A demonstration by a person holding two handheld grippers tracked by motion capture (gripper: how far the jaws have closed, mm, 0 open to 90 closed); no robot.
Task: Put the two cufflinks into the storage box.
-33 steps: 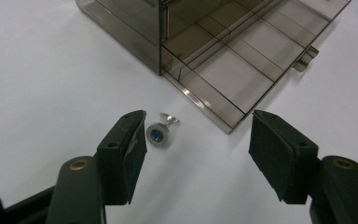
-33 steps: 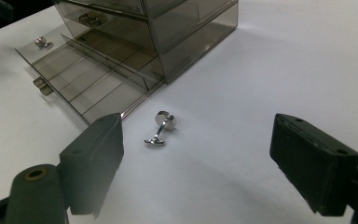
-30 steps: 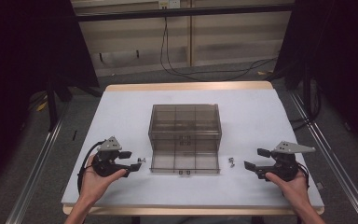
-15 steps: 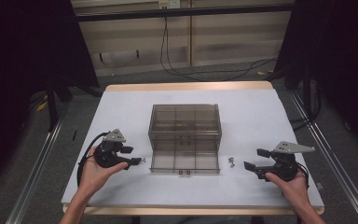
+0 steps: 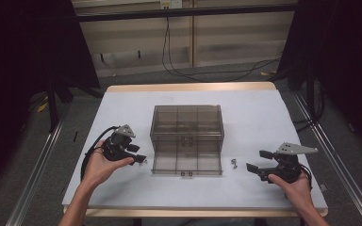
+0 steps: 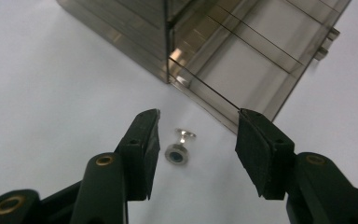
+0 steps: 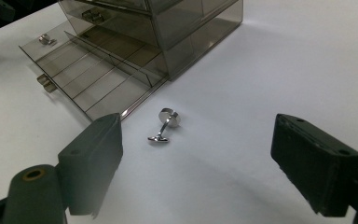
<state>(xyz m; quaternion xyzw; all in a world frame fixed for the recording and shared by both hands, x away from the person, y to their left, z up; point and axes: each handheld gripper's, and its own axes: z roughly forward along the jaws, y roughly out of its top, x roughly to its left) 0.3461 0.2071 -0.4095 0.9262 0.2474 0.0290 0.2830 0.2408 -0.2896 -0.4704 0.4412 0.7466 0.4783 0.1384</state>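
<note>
My left hand-held gripper (image 5: pixel 140 159) has swung toward the drawer box since a second ago; its jaws stand spread above a small silver cufflink (image 6: pixel 179 147) on the white tabletop (image 5: pixel 254 117), just beside the corner of the pulled-out drawer (image 5: pixel 187 164). My right hand-held gripper (image 5: pixel 258 161) stays where it was, jaws wide apart, with a second cufflink (image 7: pixel 165 125) lying between them, near the drawer's other corner. The smoky drawer box (image 5: pixel 187 125) has not moved.

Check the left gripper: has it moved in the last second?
Yes. The left gripper has shifted away from the person, up alongside the box; its open jaws now bracket the cufflink by the drawer.
</note>
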